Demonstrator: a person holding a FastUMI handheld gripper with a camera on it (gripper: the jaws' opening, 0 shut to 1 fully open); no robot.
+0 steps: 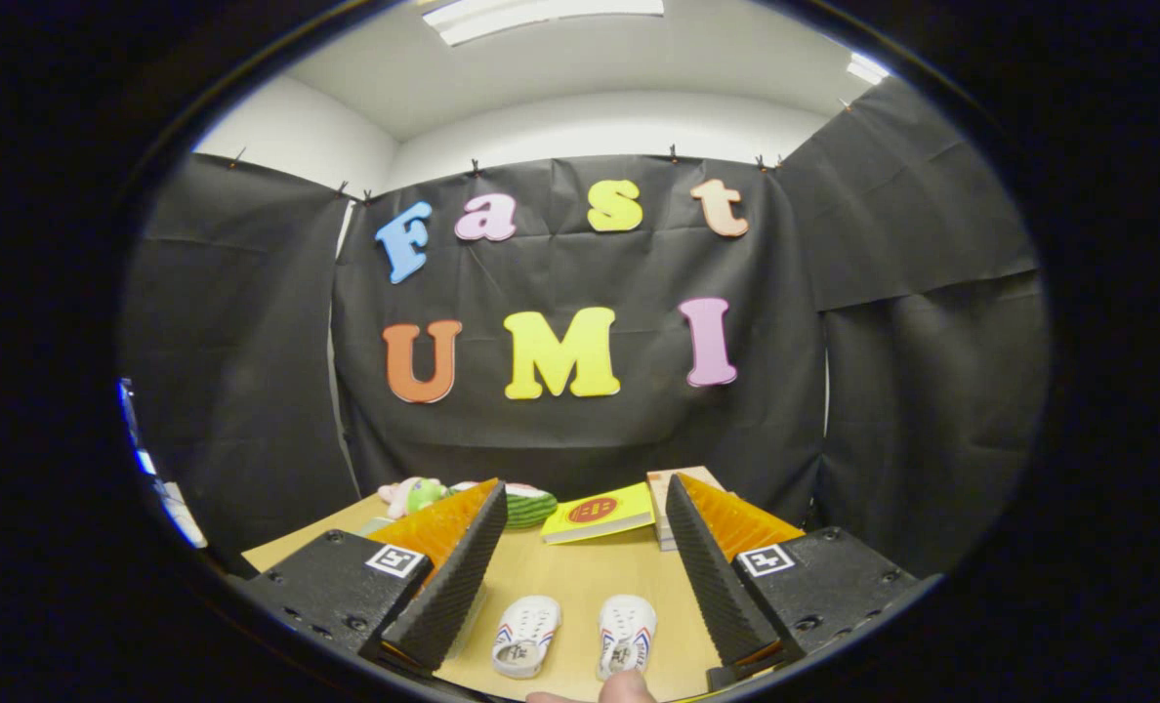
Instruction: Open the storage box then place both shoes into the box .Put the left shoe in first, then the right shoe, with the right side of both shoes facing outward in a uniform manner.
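Two small white shoes with red and blue side stripes lie side by side on the wooden table point(580, 576), toes pointing away from me: the left one point(526, 635) and the right one point(627, 633). They sit low between my two fingers point(453, 576), close to their bases. My gripper point(585, 485) stands open, held above the table, with nothing between its fingers. A person's fingertip point(624, 688) touches the heel of the right-hand shoe.
At the table's far edge lie a green plush toy point(424, 493), a green striped cushion-like thing point(531, 508), a yellow book point(600, 513) and a tan box or block point(673, 483). Black cloth walls close in behind.
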